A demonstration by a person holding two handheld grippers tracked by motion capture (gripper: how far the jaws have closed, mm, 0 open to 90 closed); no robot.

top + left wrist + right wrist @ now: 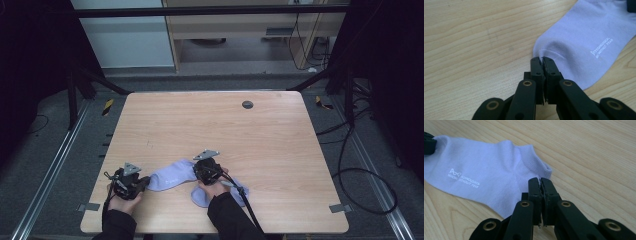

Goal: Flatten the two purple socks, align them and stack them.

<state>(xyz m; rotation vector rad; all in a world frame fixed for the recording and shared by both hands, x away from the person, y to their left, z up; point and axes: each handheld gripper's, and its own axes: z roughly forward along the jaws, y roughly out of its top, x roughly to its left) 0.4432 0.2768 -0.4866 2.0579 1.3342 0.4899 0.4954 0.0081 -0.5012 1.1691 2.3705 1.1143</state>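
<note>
A pale lavender sock (170,175) with small white lettering lies flat near the table's front edge. My left gripper (147,181) is shut on its toe end, and in the left gripper view the black jaws (541,60) pinch the fabric edge of the sock (584,42). My right gripper (197,168) is shut on the opposite end. In the right gripper view its jaws (540,180) clamp the cuff of the sock (481,172). A second lavender sock (239,192) lies partly under the right hand and forearm.
The wooden table (215,125) has a round dark grommet (247,104) near its far edge. Its front edge runs just below the hands. Black cables (350,170) trail over the floor at the right, and metal rails flank the table.
</note>
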